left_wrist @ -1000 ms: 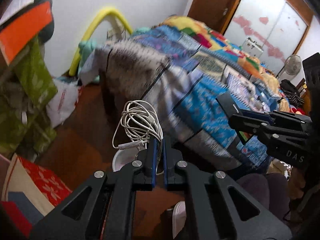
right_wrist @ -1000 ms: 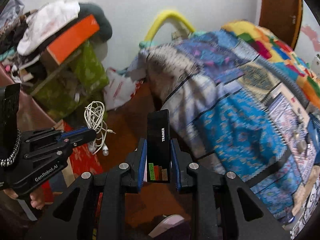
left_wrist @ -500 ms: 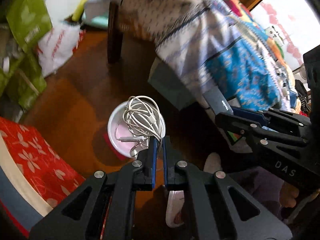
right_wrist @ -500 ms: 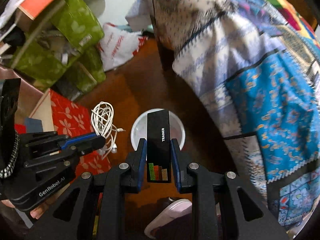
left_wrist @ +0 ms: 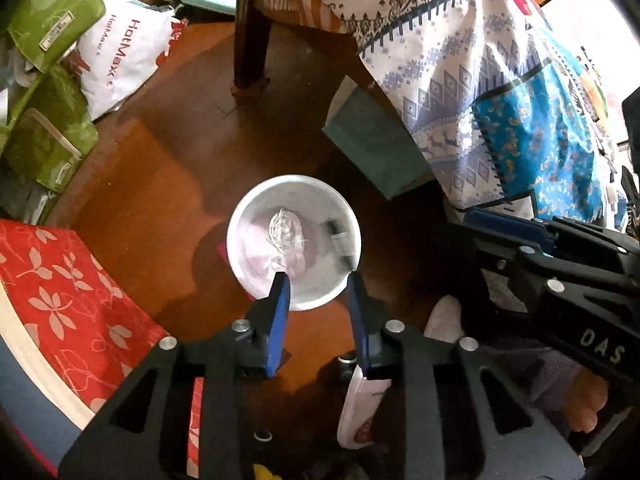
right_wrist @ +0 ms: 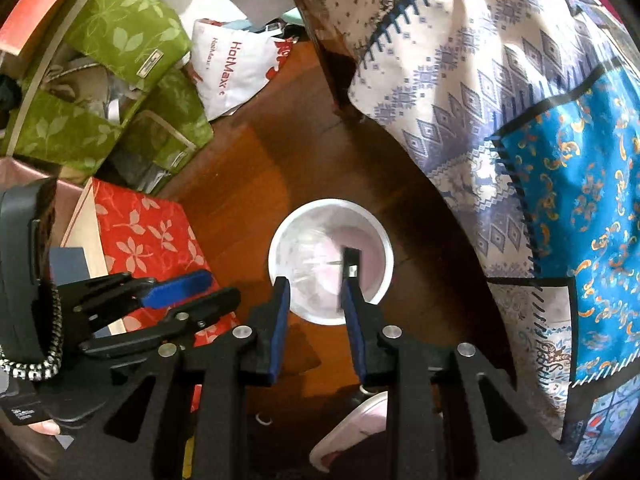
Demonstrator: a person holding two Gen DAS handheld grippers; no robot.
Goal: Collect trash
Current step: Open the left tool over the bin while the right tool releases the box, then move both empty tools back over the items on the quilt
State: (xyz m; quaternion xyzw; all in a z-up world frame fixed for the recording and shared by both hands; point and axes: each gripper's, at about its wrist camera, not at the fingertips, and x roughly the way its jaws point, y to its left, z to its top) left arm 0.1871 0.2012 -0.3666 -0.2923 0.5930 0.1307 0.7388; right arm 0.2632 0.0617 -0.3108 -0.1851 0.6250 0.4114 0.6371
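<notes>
A white round trash bin (left_wrist: 294, 242) stands on the wooden floor, seen from above; it also shows in the right wrist view (right_wrist: 330, 260). A white coiled cable (left_wrist: 285, 232) and a black box (left_wrist: 339, 236) lie inside it; the black box also shows in the right wrist view (right_wrist: 351, 260). My left gripper (left_wrist: 316, 280) is open and empty right above the bin's near rim. My right gripper (right_wrist: 314, 286) is open and empty above the bin's near rim too. Each gripper appears in the other's view, the right one (left_wrist: 520, 236) and the left one (right_wrist: 180, 292).
A bed with patterned blue and white covers (left_wrist: 500, 92) hangs at the right, its wooden leg (left_wrist: 250, 40) behind the bin. Green bags (left_wrist: 44, 80), a white HotMaxx bag (left_wrist: 124, 56) and a red flowered box (left_wrist: 60, 292) crowd the left. A pink slipper (left_wrist: 362, 412) lies below.
Both grippers tilted down over the bin and opened. The cable dropped from the left gripper and the black box from the right gripper into the bin.
</notes>
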